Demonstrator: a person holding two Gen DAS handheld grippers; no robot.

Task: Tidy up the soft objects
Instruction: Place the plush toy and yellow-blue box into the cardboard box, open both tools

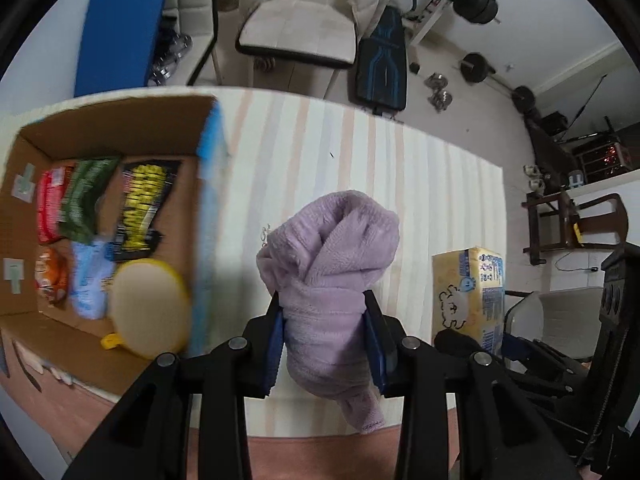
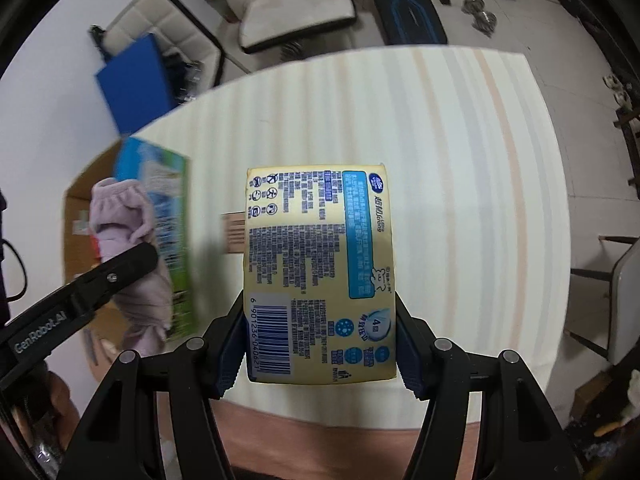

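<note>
My left gripper (image 1: 325, 312) is shut on a rolled lilac towel (image 1: 332, 256) and holds it above the striped table, just right of the open cardboard box (image 1: 116, 128). The towel (image 2: 128, 248) and the left gripper's arm also show at the left of the right wrist view, by the box (image 2: 78, 200). My right gripper (image 2: 320, 312) is shut on a yellow tissue pack (image 2: 320, 272), held above the table. The same pack (image 1: 468, 292) shows at the right of the left wrist view.
The box holds snack packets (image 1: 140, 204), a blue pouch (image 1: 90, 280) and a yellow round sponge (image 1: 150, 312). The striped tablecloth (image 2: 460, 160) covers the table. Chairs (image 1: 300, 28), a blue mat (image 1: 120, 36) and weights (image 1: 476, 66) stand on the floor beyond.
</note>
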